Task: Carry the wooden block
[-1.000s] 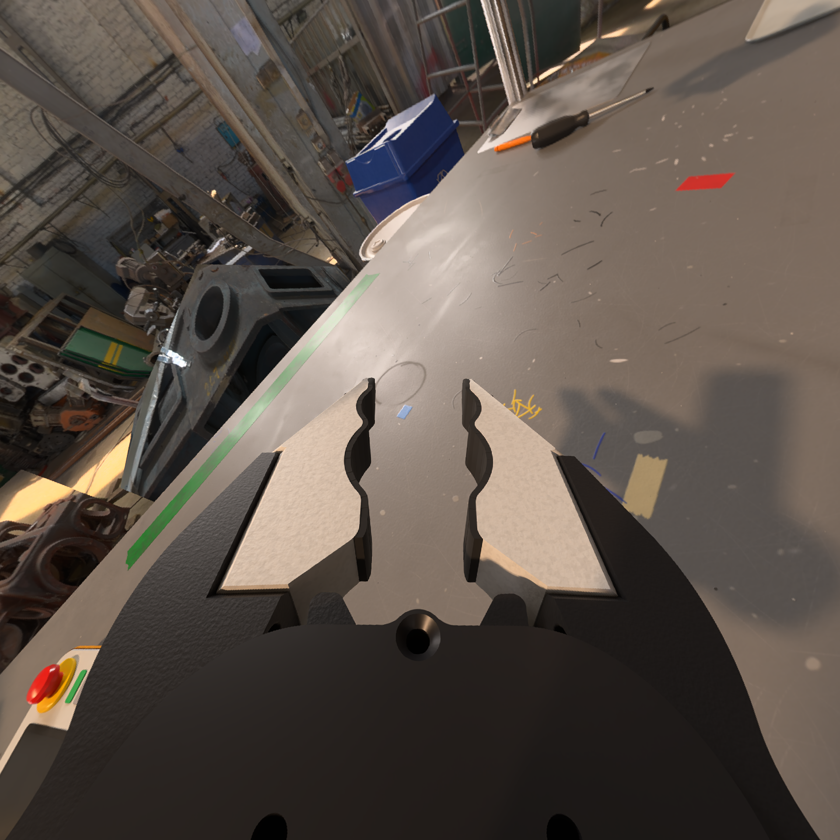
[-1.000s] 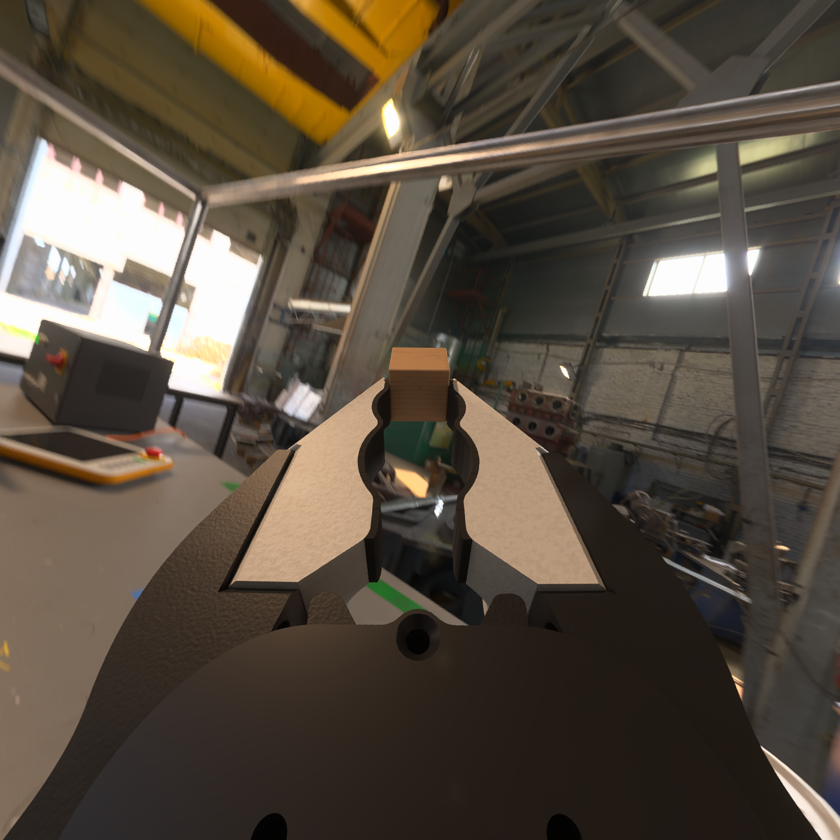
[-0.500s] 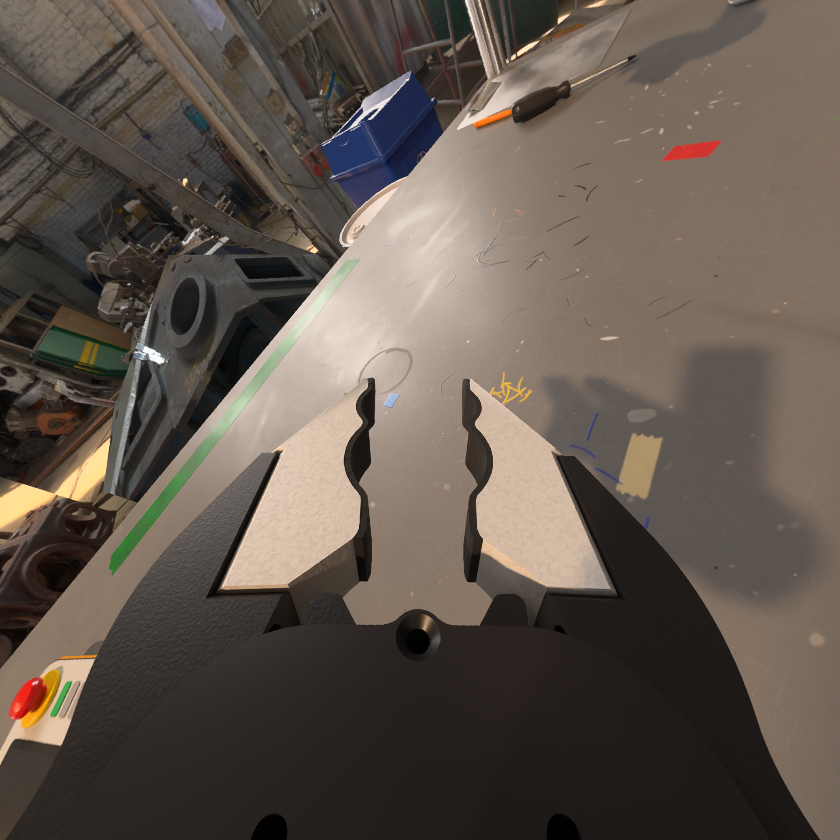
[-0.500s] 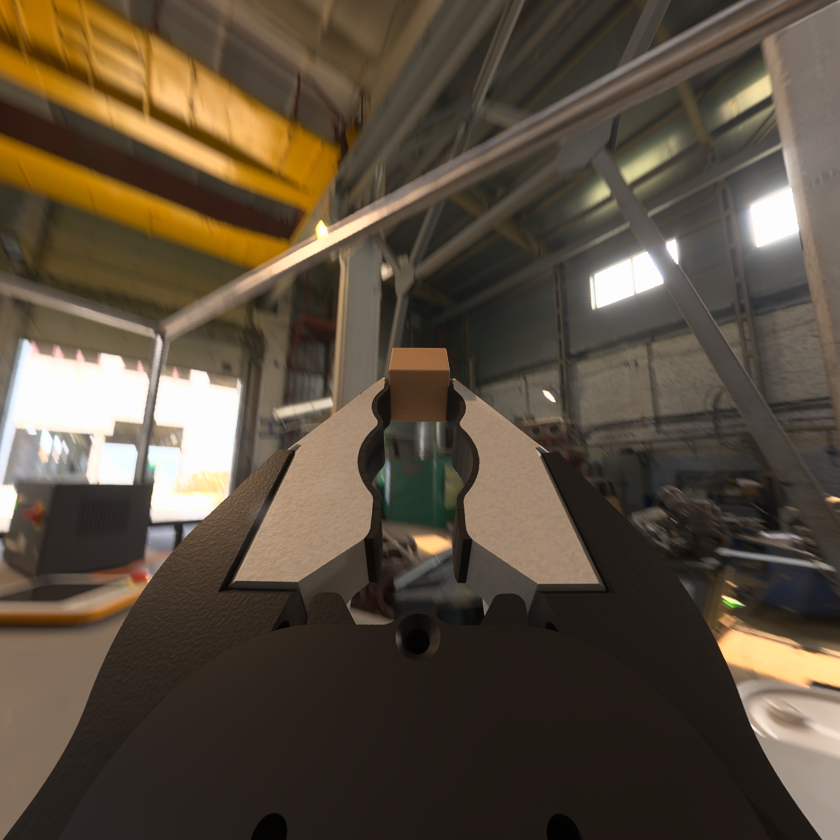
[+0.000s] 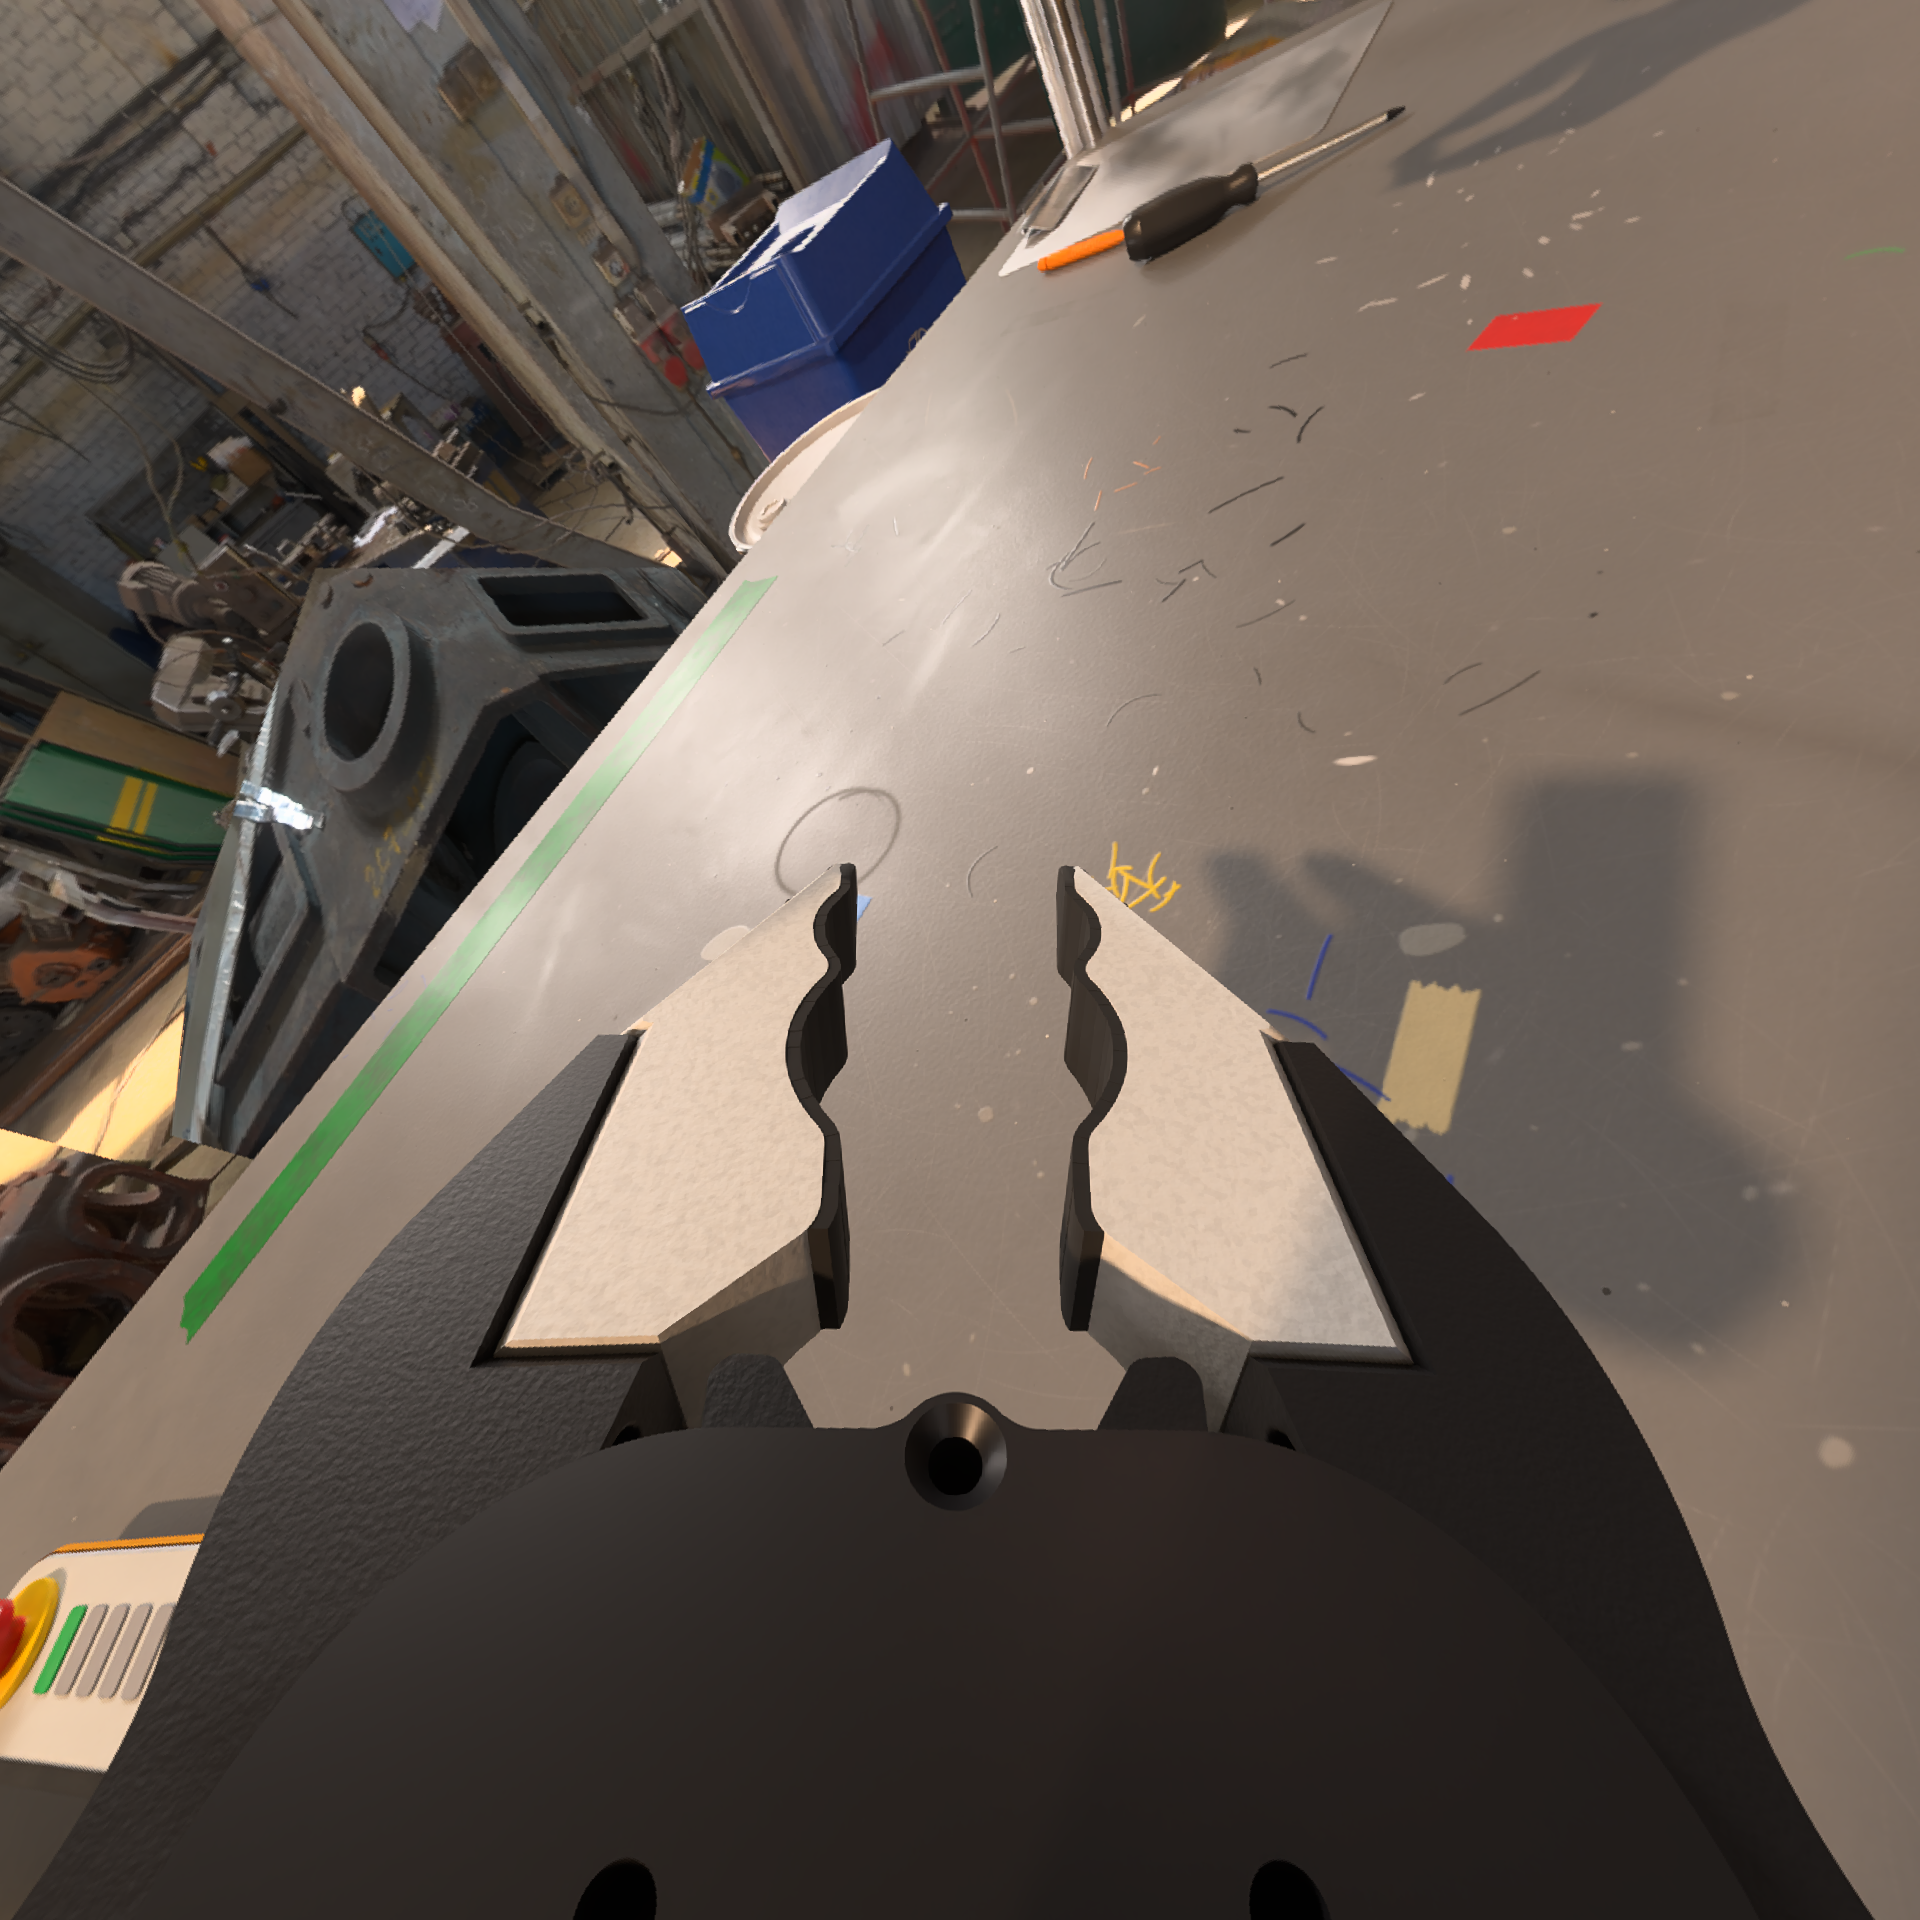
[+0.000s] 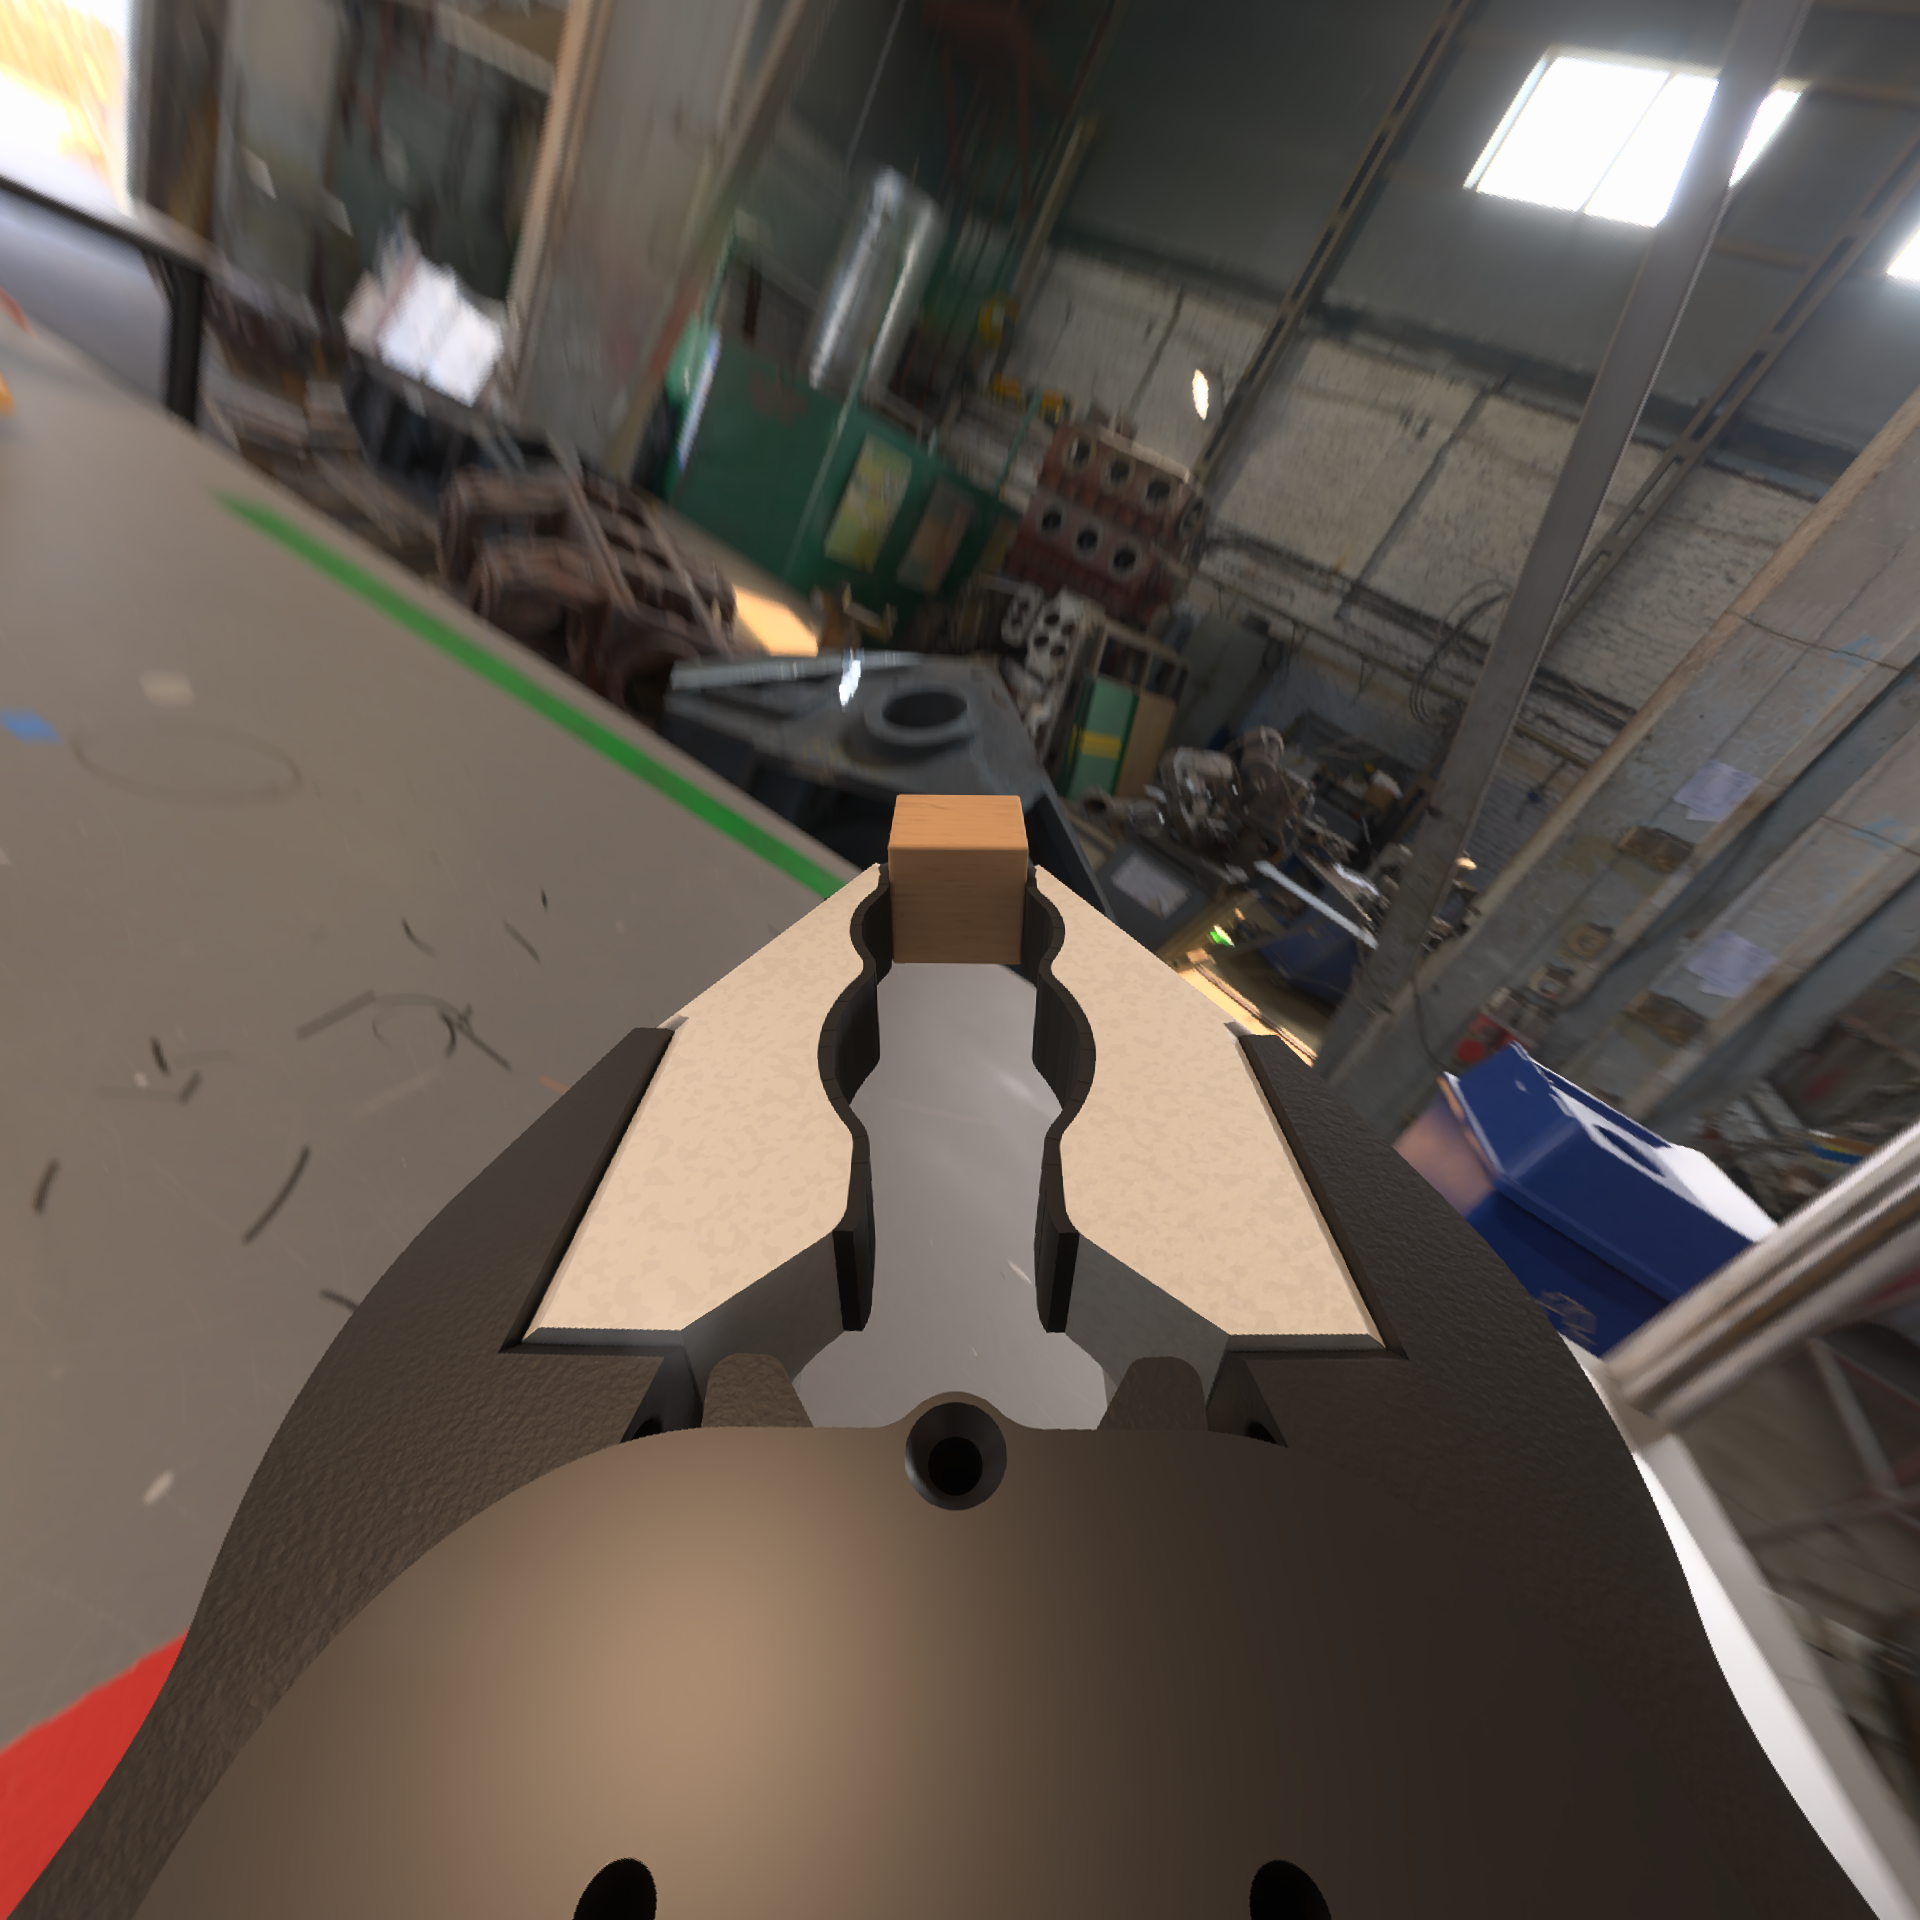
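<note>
One wooden block (image 6: pixel 956 891), light-brown cube, sits clamped betw. the fingertips of your right gripper (image 6: pixel 956 909); jaws closed on its two side faces, block's top and near face exposed, held up in the air above the table edge. Fingers (image 6: pixel 727 1132) are cream-faced w/ dark wavy inner edges, body dark textured. Below & left of the block in your right wrist view: grey table (image 6: pixel 260 987) w/ scratch marks, a green tape strip (image 6: pixel 540 686) running along its edge, a faint drawn circle (image 6: pixel 187 769), a small blue patch (image 6: pixel 26 724), and a red patch (image 6: pixel 83 1756) at bottom-left corner. Past the edge: blue bin (image 6: pixel 1579 1195) lower right, dark machine casting (image 6: pixel 883 727) behind the block, workshop bkgd blurred. Your left gripper (image 5: pixel 954 883) hangs above the same table (image 5: pixel 1558 623), jaws apart, nothing betw. them. Near its tips: yellow scribble (image 5: pixel 1141 883) just beside the right tip, pencilled circle (image 5: pixel 840 842) by the left tip, beige tape piece (image 5: pixel 1432 1055) to the right, blue pen strokes (image 5: pixel 1317 966) betw. them. Farther off: red marker patch (image 5: pixel 1532 325), black-handled screwdriver (image 5: pixel 1236 203), orange pen (image 5: pixel 1081 251) touching or just beside its handle, grey mat (image 5: pixel 1226 99) under them. Green tape (image 5: pixel 468 966) lines the left edge; blue bin (image 5: pixel 831 301) beyond it; control pendant w/ red button (image 5: pixel 73 1652) at bottom-left.
</note>
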Robot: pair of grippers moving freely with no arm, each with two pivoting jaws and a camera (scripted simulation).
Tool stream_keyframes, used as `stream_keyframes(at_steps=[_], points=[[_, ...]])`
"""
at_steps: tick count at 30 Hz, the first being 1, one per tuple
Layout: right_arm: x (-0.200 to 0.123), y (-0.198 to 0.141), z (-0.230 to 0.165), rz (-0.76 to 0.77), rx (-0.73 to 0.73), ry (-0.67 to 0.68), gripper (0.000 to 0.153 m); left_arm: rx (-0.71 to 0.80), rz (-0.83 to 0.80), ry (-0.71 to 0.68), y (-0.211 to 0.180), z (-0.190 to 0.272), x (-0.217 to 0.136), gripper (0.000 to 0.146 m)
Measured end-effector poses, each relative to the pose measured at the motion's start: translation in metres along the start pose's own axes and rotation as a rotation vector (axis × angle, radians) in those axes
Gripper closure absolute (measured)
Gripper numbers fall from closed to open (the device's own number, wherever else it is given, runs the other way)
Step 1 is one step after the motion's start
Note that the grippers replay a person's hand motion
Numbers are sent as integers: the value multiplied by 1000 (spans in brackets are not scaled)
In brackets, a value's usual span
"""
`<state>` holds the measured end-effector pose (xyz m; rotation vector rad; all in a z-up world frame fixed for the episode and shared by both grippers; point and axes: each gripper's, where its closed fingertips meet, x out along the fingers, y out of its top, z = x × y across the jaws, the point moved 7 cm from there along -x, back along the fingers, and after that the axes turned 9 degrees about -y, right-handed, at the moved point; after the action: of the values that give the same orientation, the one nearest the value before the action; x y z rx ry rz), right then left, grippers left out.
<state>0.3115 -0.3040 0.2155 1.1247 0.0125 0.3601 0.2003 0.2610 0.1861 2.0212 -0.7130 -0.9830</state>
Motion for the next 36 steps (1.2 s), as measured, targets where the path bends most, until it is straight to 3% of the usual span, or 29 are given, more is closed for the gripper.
stream_keyframes(at_steps=[6,9,12,14,17,26,32,36], points=[[19,0,-33,-214,-129,-11,129,10,-22,-24,-3,3,5,108],[26,-11,-45,-275,-99,-62,129,21,-28,-35,-4,4,5,107],[27,-14,-51,-367,-191,-141,129,23,-29,-40,-5,4,6,107],[23,-15,-49,-337,-205,-235,129,22,-33,-42,-6,4,7,107],[14,-17,-40,-299,-115,-342,129,22,-42,-44,-8,4,7,107],[-29,-9,-5,-116,10,-462,129,19,-53,-54,-10,6,12,107],[-37,-9,2,-357,32,-352,129,32,-81,-68,-10,10,18,107],[-34,-6,-14,-430,46,-234,129,36,-87,-72,-11,10,19,107]])
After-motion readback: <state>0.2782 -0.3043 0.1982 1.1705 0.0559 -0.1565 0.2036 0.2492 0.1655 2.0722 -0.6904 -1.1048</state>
